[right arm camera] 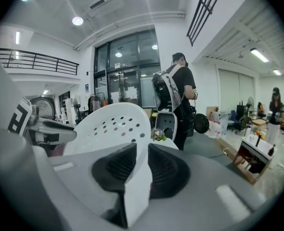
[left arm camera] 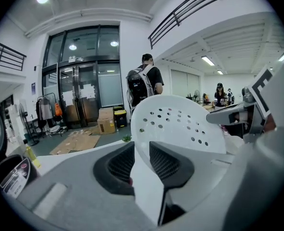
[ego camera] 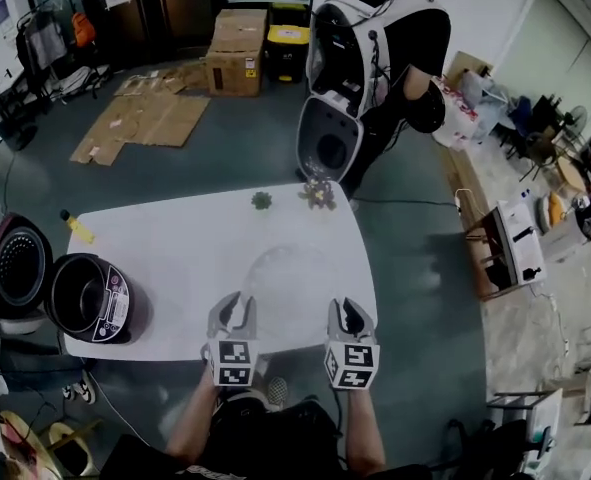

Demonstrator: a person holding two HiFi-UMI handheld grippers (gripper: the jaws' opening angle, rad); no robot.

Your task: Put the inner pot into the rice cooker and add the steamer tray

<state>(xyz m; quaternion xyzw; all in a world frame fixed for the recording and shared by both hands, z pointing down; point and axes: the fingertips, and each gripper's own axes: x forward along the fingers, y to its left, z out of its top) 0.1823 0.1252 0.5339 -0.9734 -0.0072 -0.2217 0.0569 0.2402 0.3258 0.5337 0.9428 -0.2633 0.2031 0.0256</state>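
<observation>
The white, perforated steamer tray [ego camera: 293, 280] is held level over the near edge of the white bench [ego camera: 175, 238], carried between 2 claws. The left claw [ego camera: 234, 306] pinches the tray's rim on 1 side and the right claw [ego camera: 349, 308] pinches it on the opposite side. Each gripper view shows the dark ribbed pads pressed onto the thin white edge, with the dotted tray curving up ahead.

At the bench's left end, well apart from the tray, the rice cooker [ego camera: 115, 313] stands with its lid [ego camera: 17, 263] swung open. A dark inner pot [ego camera: 75, 296] appears to be seated in its well already, so step 1 of the job looks done.

What is left, judging from this, is step 2. The tray has to be carried across to the cooker, lined up over the pot's mouth, lowered in and let go.

A person with a backpack [ego camera: 375, 28] stands beyond the far side of the bench.
</observation>
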